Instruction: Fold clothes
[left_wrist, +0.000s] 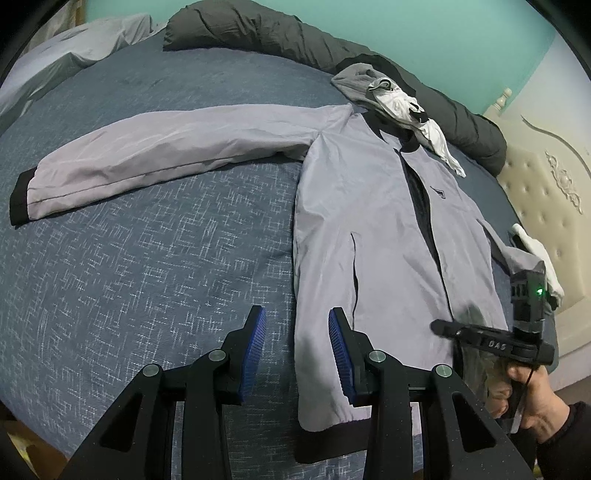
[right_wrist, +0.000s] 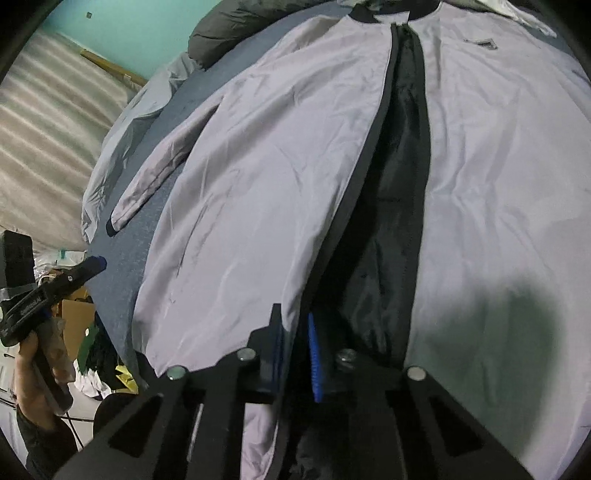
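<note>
One jacket (left_wrist: 369, 221) flat on bed (left_wrist: 147, 277).

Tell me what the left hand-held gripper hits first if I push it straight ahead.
Likely the jacket's left edge: the open left hand-held gripper straddles the line between the side hem and the blue bedspread. Depth is unclear, so it may touch the bedspread first.

White letters on the right gripper (left_wrist: 439, 326) read roughly "DAS". The lettering on the left gripper (right_wrist: 96, 263) is too blurred to read.
</note>
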